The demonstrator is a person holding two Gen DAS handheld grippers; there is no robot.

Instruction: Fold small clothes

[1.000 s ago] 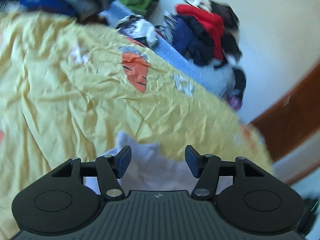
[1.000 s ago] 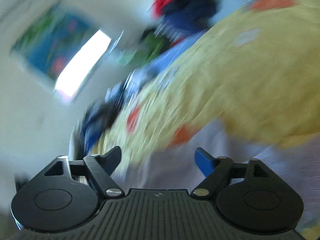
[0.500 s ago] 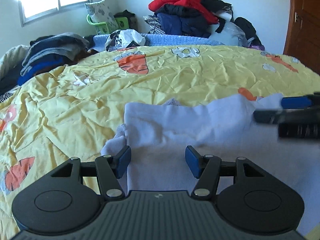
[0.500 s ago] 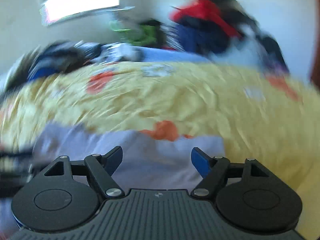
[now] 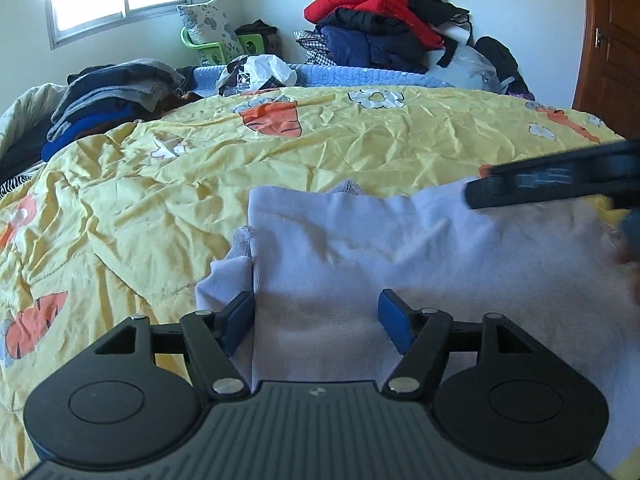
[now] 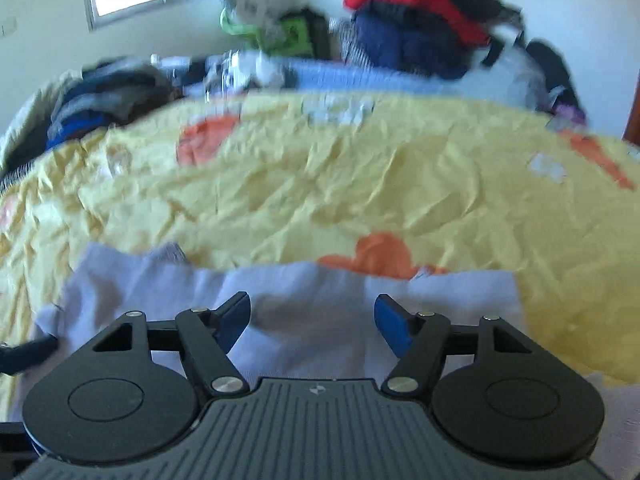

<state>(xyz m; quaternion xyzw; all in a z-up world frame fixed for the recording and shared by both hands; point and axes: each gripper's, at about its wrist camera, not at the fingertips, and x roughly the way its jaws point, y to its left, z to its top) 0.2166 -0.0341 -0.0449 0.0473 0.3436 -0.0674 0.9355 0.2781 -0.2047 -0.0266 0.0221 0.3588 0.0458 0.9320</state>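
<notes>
Both grippers settling over the garment

The pale lilac garment [image 5: 400, 248] is lying flat on the yellow bedspread [image 5: 160, 200] under both jaws; left gripper [image 5: 318, 314] has just been opening, right gripper [image 6: 312, 322] closing, both gaping, gripping nothing — fold not started.

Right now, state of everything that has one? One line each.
white garment: lying spread on the bedspread, left edge folded over, not gripped.
left gripper: open, jaws just widened, straddling the garment's near edge.
right gripper: open, jaws just narrowing, over the garment.
yellow bedspread: wrinkled.
dark clothes stack: folded, at left.
door: cannot tell.
</notes>
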